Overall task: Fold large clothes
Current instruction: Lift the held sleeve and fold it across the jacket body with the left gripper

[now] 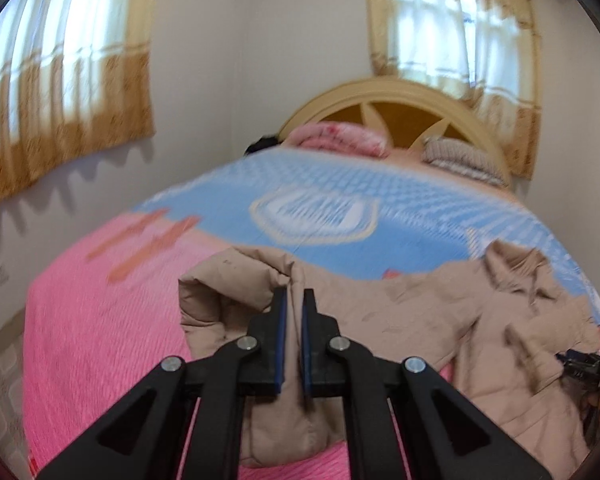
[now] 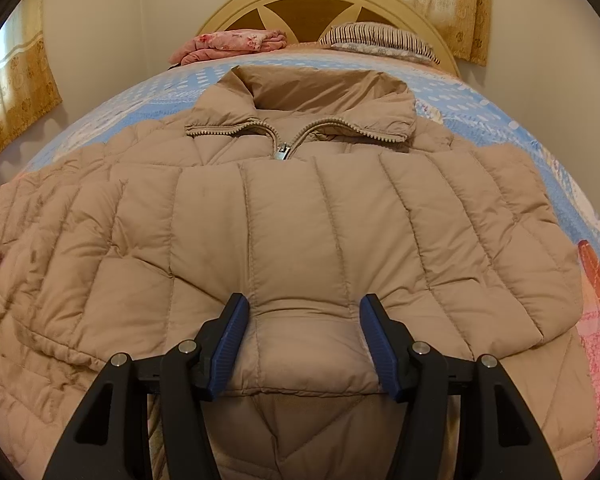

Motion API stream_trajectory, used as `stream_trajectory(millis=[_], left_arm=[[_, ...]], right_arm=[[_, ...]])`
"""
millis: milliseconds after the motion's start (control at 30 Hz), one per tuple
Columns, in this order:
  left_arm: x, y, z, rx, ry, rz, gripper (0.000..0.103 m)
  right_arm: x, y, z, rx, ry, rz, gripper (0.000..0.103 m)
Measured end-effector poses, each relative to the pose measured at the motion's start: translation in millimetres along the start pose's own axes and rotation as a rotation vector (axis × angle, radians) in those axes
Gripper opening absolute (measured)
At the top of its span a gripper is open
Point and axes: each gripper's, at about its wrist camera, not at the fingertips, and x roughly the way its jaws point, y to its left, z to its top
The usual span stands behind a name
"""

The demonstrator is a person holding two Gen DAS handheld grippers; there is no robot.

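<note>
The tan padded jacket (image 2: 300, 220) lies spread on the bed (image 1: 100, 300), collar toward the headboard (image 2: 236, 12) at twelve o'clock. The left claw (image 1: 295, 304) is clamped on a raised fold of the jacket at its six o'clock edge. The right claw (image 2: 300, 308) stands half open, its blue pads (image 2: 230, 344) pressing either side of a cuff.

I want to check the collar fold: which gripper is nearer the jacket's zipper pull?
Right. The right gripper straddles quilting below the zipper pull; the left gripper pinches a jacket edge away from it.
</note>
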Motion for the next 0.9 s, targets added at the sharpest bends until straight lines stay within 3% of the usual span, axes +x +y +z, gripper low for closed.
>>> stream_trajectory(millis=[167, 467, 700, 900], left_arm=[[-28.1, -46.9, 35.7, 0.098, -0.106, -0.065, 0.007], [-49.8, -146.4, 66.6, 0.277, -0.188, -0.202, 0.007], [-57.1, -225.9, 54.1, 0.404, -0.197, -0.334, 0.007], [-36.5, -291.2, 25.9, 0.455, -0.127, -0.414, 0.007]], right_arm=[[-36.5, -6.8, -2.0, 0.039, -0.065, 0.058, 0.059], [-85.5, -16.7, -32.1, 0.061, -0.103, 0.101, 0.059], [-101.5, -30.9, -57.4, 0.099, -0.125, 0.107, 0.059], [-105.7, -39.1, -69.5, 0.112, -0.130, 0.107, 0.059]])
